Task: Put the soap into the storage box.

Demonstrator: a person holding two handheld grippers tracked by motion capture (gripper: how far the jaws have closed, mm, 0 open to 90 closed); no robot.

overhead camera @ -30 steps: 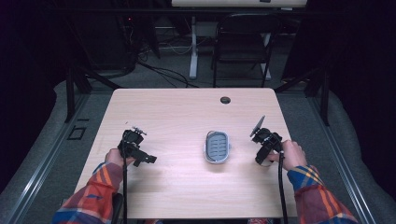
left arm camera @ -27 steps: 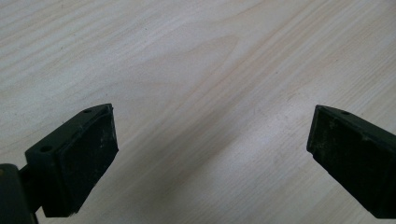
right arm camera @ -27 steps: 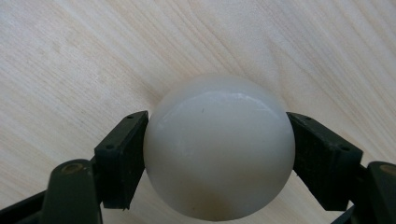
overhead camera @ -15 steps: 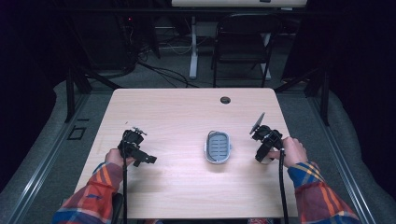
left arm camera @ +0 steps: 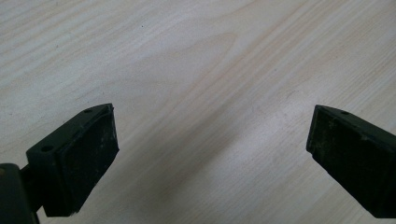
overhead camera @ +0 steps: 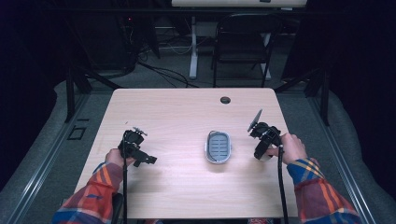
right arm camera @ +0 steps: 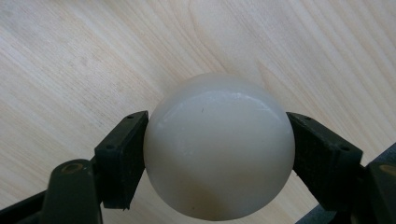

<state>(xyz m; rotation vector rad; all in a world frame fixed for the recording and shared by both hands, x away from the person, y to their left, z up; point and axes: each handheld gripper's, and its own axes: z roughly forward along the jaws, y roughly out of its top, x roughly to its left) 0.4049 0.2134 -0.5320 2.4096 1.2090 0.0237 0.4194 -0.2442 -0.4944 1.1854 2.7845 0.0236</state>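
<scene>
Right tongs [right arm camera: 218, 154] clamp white ball [right arm camera: 219, 147], seemingly clear of table edge [overhead camera: 286, 135].

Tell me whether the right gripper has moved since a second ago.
No. In the high view the right gripper, shut on a glossy white ball, sits the same way beside the small grey oval basket.

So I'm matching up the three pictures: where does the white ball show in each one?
High view: the white ball is a pale spot under the right tool, right of the grey tray.
Left gripper view: the ball is not in this picture.
Right gripper view: it sits in the middle, pressed between the two black jaws.
Shared landmark: the light wooden table.
</scene>
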